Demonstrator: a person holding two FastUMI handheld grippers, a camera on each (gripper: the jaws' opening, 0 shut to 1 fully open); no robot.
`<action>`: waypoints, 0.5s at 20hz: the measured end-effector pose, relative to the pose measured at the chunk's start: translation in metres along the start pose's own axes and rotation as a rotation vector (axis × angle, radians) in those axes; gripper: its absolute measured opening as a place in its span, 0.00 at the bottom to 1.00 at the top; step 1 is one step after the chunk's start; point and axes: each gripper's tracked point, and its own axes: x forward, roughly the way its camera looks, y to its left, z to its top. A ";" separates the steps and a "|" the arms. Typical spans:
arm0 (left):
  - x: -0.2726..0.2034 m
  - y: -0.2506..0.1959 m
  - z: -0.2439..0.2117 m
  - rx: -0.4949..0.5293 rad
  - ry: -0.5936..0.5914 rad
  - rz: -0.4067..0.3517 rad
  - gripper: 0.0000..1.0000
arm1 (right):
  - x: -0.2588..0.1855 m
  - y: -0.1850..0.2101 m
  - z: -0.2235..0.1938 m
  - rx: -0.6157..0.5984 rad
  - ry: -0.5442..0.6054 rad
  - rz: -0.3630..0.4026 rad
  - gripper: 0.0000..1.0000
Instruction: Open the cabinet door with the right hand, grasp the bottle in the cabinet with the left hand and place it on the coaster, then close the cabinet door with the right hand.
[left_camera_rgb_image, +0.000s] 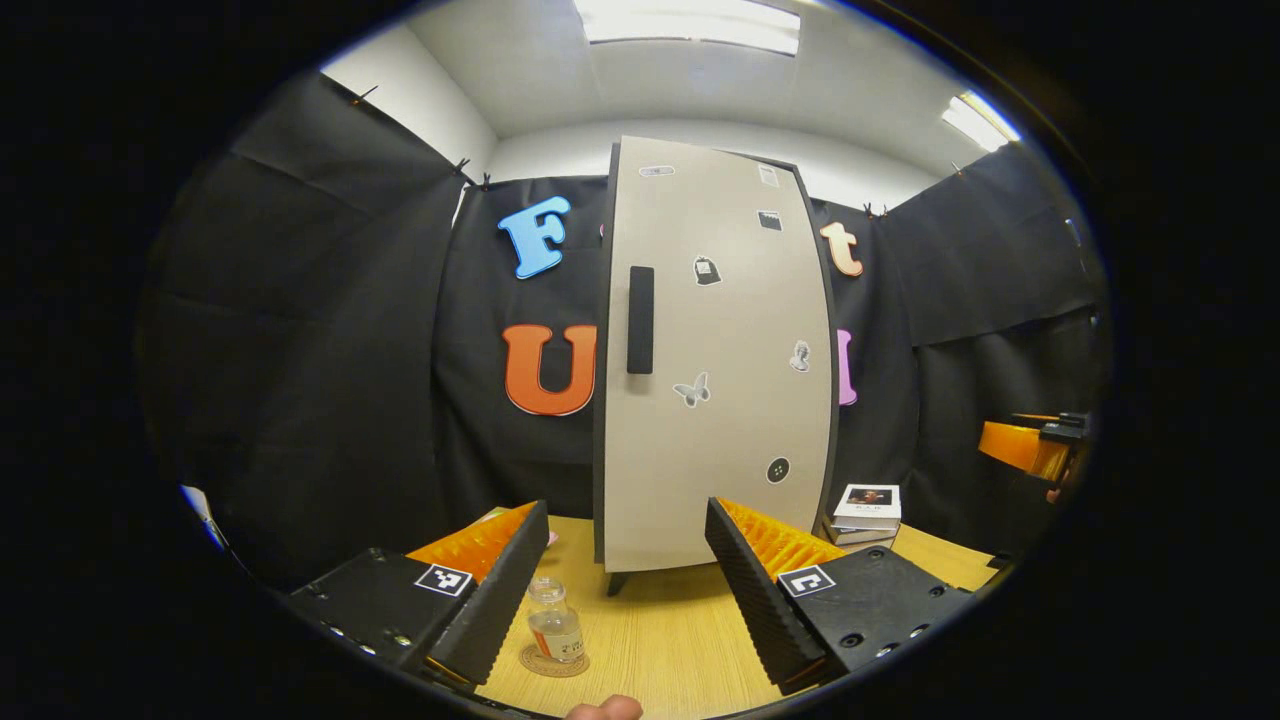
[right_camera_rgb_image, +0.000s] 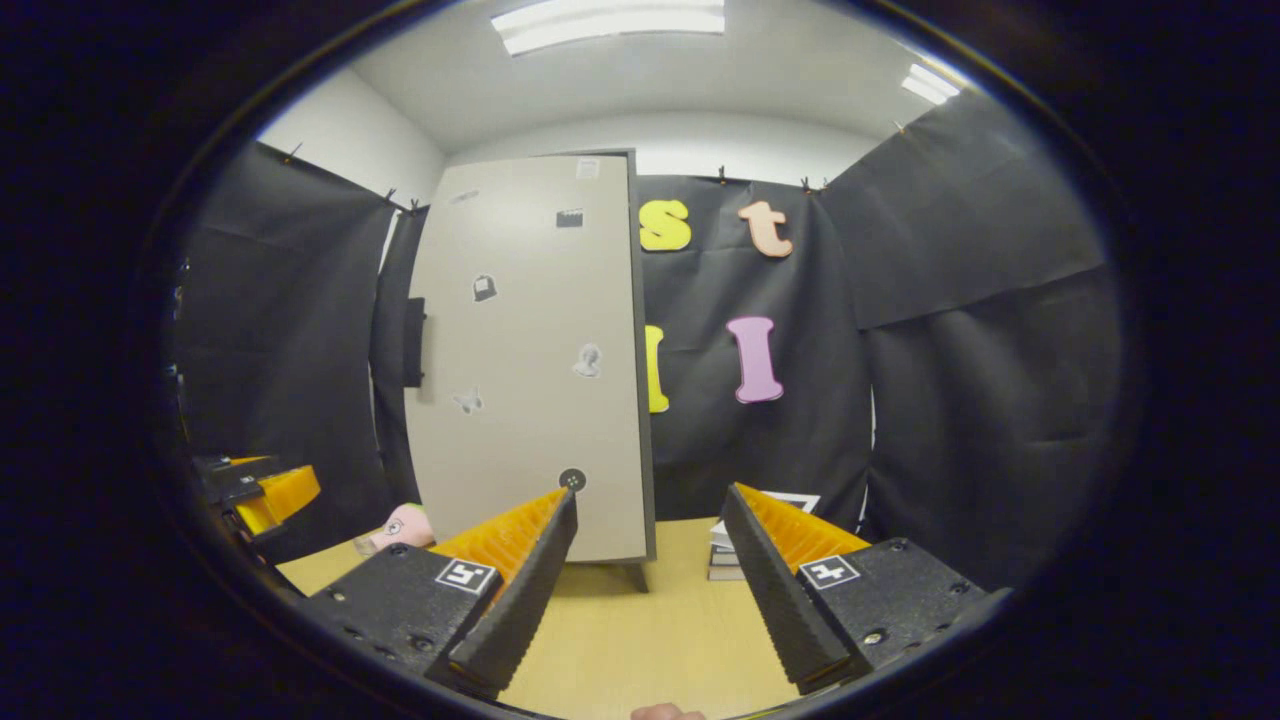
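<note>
Bottle (left_camera_rgb_image: 555, 622) on coaster (left_camera_rgb_image: 552, 661); both tools spread wide, empty.

Light wooden surface (left_camera_rgb_image: 680, 640), cabinet (left_camera_rgb_image: 715, 400) standing on it, stacked books (left_camera_rgb_image: 865, 515) beside, coaster (left_camera_rgb_image: 552, 662) under small bottle (left_camera_rgb_image: 553, 620), pink toy (right_camera_rgb_image: 400, 527)

no text on the cabinet door (left_camera_rgb_image: 715, 360) stickers is legible.
</note>
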 end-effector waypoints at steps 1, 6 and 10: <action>0.001 0.000 -0.001 0.000 0.002 0.000 0.95 | 0.003 0.001 0.001 0.005 0.000 0.004 0.95; 0.001 -0.001 0.002 0.003 -0.009 -0.003 0.95 | 0.003 -0.002 0.003 0.017 -0.004 -0.010 0.95; 0.002 -0.004 0.001 0.006 -0.012 -0.015 0.95 | 0.003 -0.003 0.000 0.007 0.009 -0.022 0.95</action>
